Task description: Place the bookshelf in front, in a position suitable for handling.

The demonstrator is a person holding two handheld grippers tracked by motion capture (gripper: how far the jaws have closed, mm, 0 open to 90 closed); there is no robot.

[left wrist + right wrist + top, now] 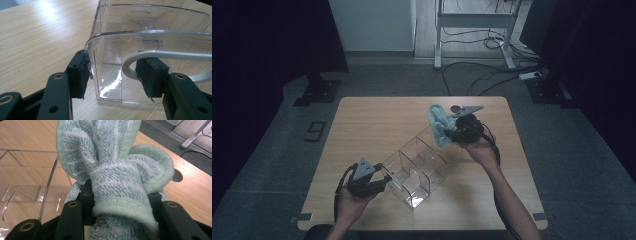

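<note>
The clear divided organizer [414, 167], lying diagonally near the table's front edge, is gripped at its near end by the left gripper [384, 181]. A rolled light-green towel [438, 125] is clenched in the right gripper [451, 131] above the organizer's far end. Lowering it into a compartment seems next. The wooden table [362, 125] stands on grey floor amid trailing cables [472, 75].

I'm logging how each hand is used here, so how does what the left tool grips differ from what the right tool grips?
The left tool clamps the end wall of a clear rigid organizer; the right tool squeezes a soft, bunched green towel. The organizer rests on the table, while the towel is held up above the organizer's far end. The organizer is see-through, the towel opaque. Both are firmly gripped.
</note>
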